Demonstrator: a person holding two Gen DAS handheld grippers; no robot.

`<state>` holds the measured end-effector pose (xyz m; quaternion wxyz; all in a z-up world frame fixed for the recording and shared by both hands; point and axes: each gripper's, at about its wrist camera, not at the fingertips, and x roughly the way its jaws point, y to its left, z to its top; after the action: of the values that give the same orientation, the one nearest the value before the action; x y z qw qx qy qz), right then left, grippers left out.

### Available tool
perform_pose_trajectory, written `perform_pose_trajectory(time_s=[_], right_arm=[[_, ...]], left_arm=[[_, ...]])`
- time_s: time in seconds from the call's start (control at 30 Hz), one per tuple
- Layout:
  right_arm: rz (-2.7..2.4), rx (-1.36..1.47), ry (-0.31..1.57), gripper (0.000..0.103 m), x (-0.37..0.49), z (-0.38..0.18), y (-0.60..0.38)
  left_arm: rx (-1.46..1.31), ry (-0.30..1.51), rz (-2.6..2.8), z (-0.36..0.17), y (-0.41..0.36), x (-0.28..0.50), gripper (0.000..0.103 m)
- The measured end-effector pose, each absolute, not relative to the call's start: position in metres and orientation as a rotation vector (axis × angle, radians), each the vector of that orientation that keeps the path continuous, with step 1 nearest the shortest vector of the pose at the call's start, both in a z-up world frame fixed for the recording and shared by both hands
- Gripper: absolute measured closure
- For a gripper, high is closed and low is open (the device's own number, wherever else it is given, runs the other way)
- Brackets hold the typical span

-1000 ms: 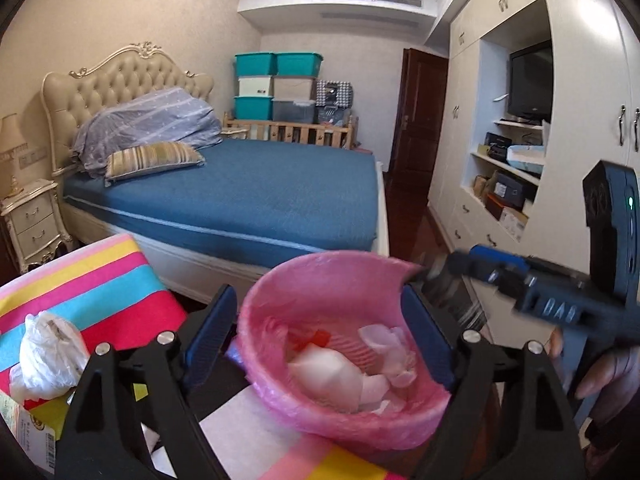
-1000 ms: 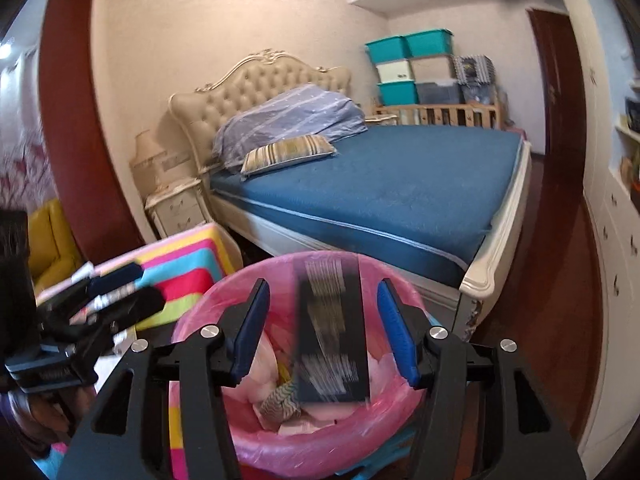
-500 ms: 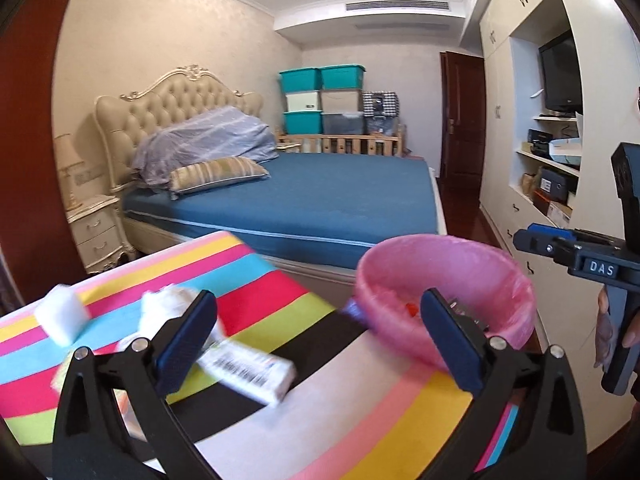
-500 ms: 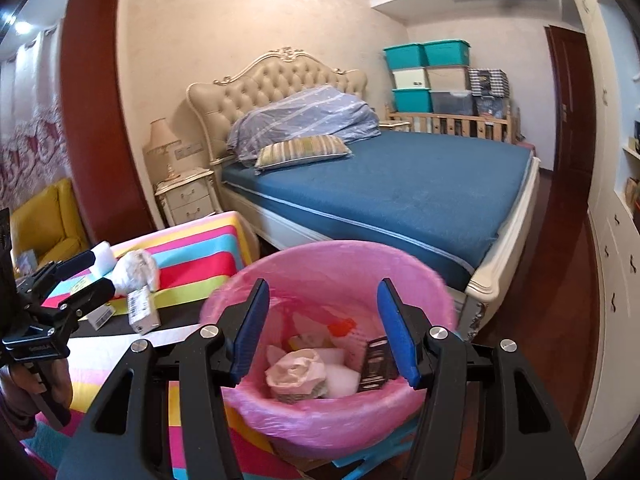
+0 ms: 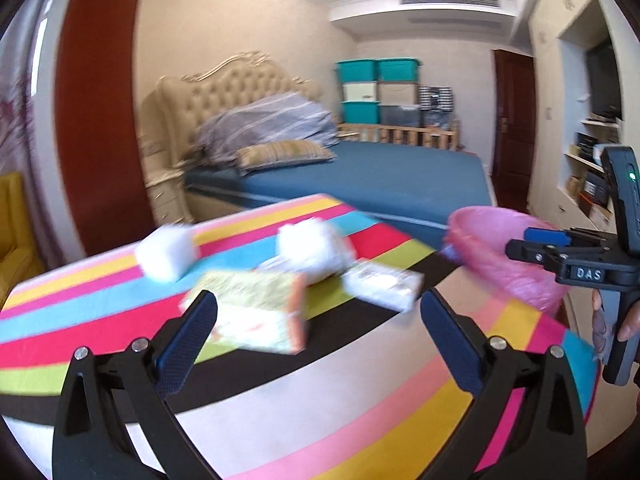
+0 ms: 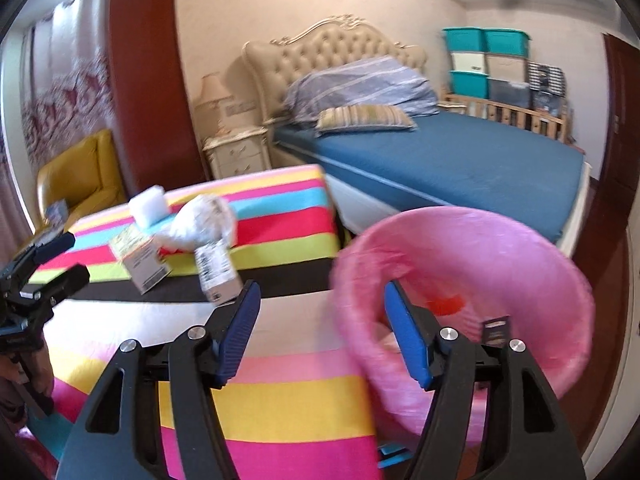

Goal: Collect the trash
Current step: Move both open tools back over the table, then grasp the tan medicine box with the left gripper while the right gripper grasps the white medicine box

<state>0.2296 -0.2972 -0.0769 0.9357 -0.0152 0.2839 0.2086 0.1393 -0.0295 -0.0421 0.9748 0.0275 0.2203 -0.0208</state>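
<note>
On the striped tablecloth (image 5: 340, 408) lie a white foam block (image 5: 166, 254), a crumpled white bag (image 5: 316, 252), a flowery box (image 5: 256, 312) and a white barcode box (image 5: 382, 284). My left gripper (image 5: 318, 320) hangs wide open just short of the flowery box, holding nothing. The pink-lined bin (image 6: 480, 248) stands at the table's right end with a black packet (image 6: 496, 330) and other trash inside. My right gripper (image 6: 322, 296) hovers over the table edge beside the bin's rim. Its jaws are opening with nothing between them. The barcode box (image 6: 216, 272) lies just ahead of its left finger.
A blue bed (image 6: 460, 164) stands behind the table, with a cream nightstand (image 6: 236, 152) and a yellow armchair (image 6: 80, 176) to the left. A white wall cabinet (image 5: 580, 160) and a dark door (image 5: 514, 120) are on the right. A hand holds the right gripper's handle (image 5: 616, 320).
Both grippers swung left, away from over the bin toward the table's trash. The black packet left the right gripper and now lies in the bin. The left jaws widened.
</note>
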Motion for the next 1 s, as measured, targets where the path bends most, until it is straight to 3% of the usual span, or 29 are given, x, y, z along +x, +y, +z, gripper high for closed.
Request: perform_pose_trajectory(time_s=[0.27,0.9,1.0], right_arm=[[0.474,-0.151,0.655,0.037,0.247,-0.087,-0.232],[0.522,-0.258,0.844,0.036,0.3,-0.115,-0.159],[0.548,-0.288,0.832,0.047,0.297,-0.114,-0.152]], left_arm=[[-0.051,0.497,0.084,-0.048,0.023,0.137,0.005],[-0.078,0.544,0.109,-0.052,0.049,0.139,0.005],[-0.071,0.537,0.12,-0.049,0.049,0.136,0.005]])
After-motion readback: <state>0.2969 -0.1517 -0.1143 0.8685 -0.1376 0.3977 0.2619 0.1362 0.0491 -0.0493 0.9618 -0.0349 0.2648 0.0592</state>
